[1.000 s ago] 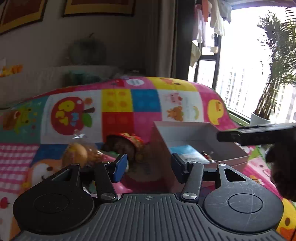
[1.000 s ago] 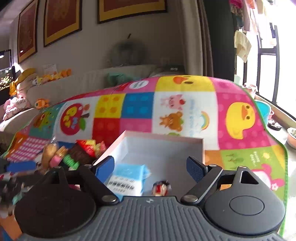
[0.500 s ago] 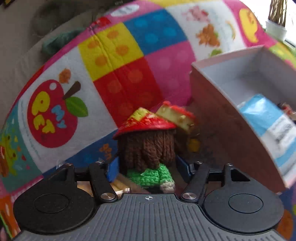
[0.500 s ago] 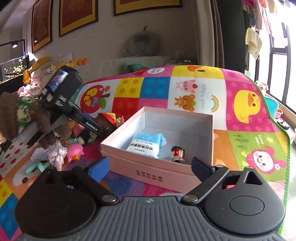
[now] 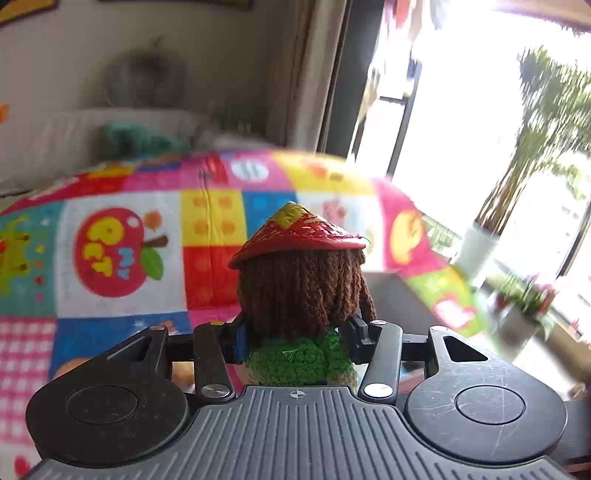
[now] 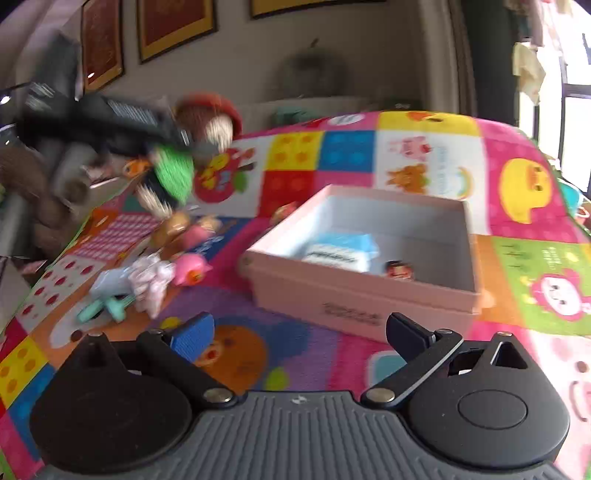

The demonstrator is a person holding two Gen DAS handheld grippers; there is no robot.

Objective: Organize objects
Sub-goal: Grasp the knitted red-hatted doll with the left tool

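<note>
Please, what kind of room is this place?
Probably a home living room with a child's play corner: a colourful cartoon play mat covers the floor, small toys lie scattered on it, and framed pictures hang on the wall.

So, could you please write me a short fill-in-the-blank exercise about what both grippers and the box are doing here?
1. The left gripper is shut on a knitted ____.
2. The doll's hat is mostly ____.
3. The right gripper is open and holds ____.
4. The blue packet lies inside the pink ____.

Missing words: doll; red; nothing; box
</note>
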